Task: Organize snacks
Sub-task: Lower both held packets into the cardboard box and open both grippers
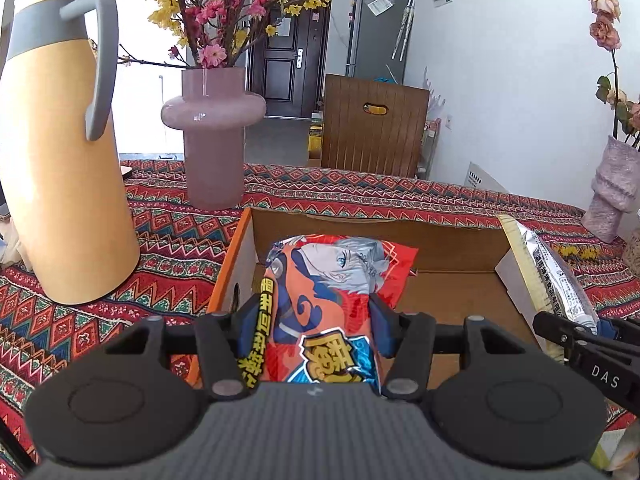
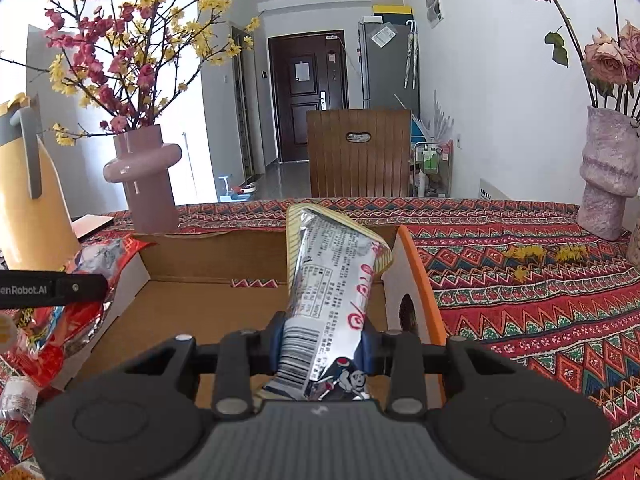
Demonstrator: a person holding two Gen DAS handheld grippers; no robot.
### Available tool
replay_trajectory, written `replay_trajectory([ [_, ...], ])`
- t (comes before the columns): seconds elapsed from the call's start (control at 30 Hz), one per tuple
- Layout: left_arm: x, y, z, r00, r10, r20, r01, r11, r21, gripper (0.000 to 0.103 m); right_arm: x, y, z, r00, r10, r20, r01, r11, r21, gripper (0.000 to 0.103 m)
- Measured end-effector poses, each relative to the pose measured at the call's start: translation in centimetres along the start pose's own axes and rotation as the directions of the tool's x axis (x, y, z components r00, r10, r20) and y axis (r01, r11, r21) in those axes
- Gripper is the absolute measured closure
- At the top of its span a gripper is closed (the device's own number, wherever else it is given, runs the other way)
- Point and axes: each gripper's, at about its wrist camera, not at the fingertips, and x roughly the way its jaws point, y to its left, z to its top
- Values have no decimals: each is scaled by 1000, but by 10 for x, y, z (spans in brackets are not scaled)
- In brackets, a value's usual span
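Left tongs [image 1: 314, 330] grip a red-and-orange snack bag [image 1: 328, 292] over an open cardboard box [image 1: 440, 236] on a patterned bench [image 1: 168, 248]. A yellow jug [image 1: 60, 168] stands left, a pink vase [image 1: 214, 136] behind.

Left tongs [image 1: 316, 320] and right tongs [image 2: 322, 340] both clamped, side by side.

Bright daylight from the overexposed left window, sharp focus, fisheye bending, dark vignetted corners

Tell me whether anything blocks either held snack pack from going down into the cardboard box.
Nothing visible does. The red snack bag and the silver snack pack both hang over the open cardboard box, whose brown floor below looks bare.
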Motion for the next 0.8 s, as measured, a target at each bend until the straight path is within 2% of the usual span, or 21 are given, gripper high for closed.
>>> replay_trajectory([
  [0.1,2,1,-2,1000,-11,-5,11,1000,-4,46,-1,1,-1,1000,-10,7,10,1000,-2,61],
  [0.13,1,2,-3,1000,-18,-1,18,1000,-8,45,-2,0,-1,1000,-13,11,13,1000,0,55],
  [0.17,0,2,-3,1000,-19,6,19,1000,-11,42,-4,-1,-1,1000,-16,18,16,1000,5,53],
  [0.2,-3,2,-3,1000,-20,16,20,1000,-13,37,-5,-2,0,1000,-18,24,18,1000,12,46],
  [0.23,-5,3,-3,999,-23,28,23,1000,-16,32,-7,-3,0,999,-20,32,20,1000,19,35],
  [0.27,-9,3,-3,999,-23,44,24,1000,-18,23,-9,-5,0,999,-27,44,26,999,28,23],
  [0.37,-19,1,-3,996,-15,90,16,1000,-14,3,-15,-9,0,997,-33,72,29,998,51,6],
  [0.43,-26,-1,-4,993,-11,117,12,1000,-10,0,-17,-11,0,996,-31,85,26,998,62,0],
  [0.6,-33,-4,-3,992,-8,129,9,1000,-6,0,-19,-15,0,995,-43,90,36,996,77,0],
  [0.8,-49,-5,2,988,1,157,2,1000,-18,0,-40,-10,9,987,-52,152,43,997,61,0],
])
